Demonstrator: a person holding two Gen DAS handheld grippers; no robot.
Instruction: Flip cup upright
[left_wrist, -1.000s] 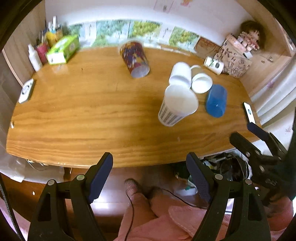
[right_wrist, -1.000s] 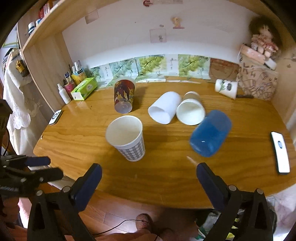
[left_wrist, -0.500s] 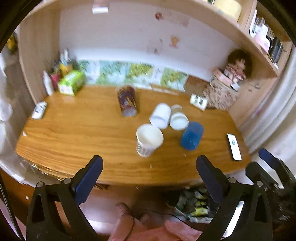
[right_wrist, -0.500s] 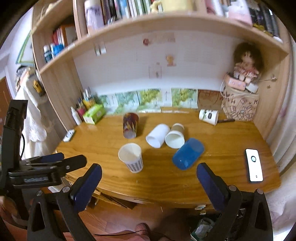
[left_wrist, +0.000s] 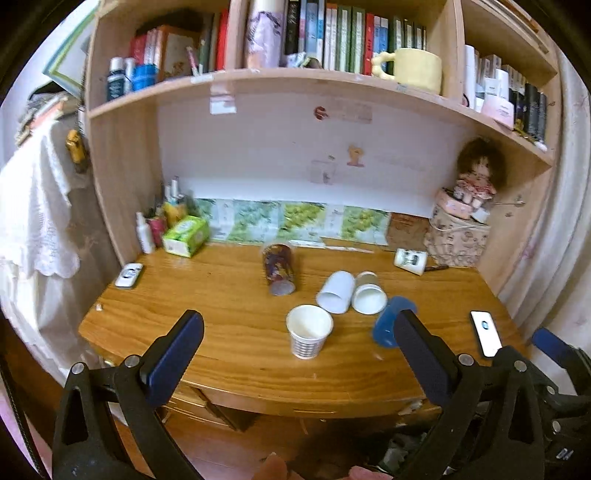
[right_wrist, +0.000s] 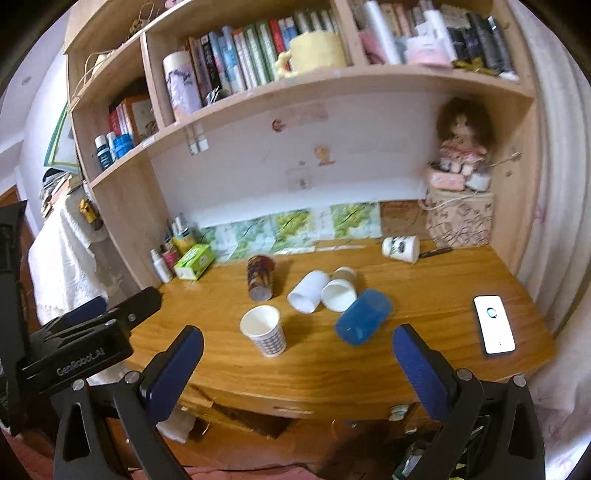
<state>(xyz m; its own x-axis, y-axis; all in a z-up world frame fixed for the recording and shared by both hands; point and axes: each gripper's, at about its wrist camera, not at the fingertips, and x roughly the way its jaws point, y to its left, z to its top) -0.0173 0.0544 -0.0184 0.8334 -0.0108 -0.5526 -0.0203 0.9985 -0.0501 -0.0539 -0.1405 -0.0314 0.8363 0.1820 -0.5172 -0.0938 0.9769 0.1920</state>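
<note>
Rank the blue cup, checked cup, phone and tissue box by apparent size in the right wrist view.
1. Blue cup
2. Checked cup
3. Phone, close to the checked cup, so unsure
4. Tissue box, though it sits farthest back, so nearness skews this

Lighting: soft, warm indoor light, moderately bright; source not visible. Pale sheen on the desk (left_wrist: 229, 314) along its far half and around the cups in both views. Short soft shadows under the checked paper cup (right_wrist: 264, 334) and blue cup (right_wrist: 364, 321), falling toward the right.

Distortion: strong fisheye in both views; shelves (left_wrist: 295, 79) and desk edge bow, black vignette fills the corners.

Sharpness: mild blur overall. In the right wrist view the doll (right_wrist: 460, 144) and yellow mug (right_wrist: 314, 51) smear; book spines are unreadable. The near tongs, left (left_wrist: 295, 354) and right (right_wrist: 295, 365), appear dark, soft-edged.
</note>
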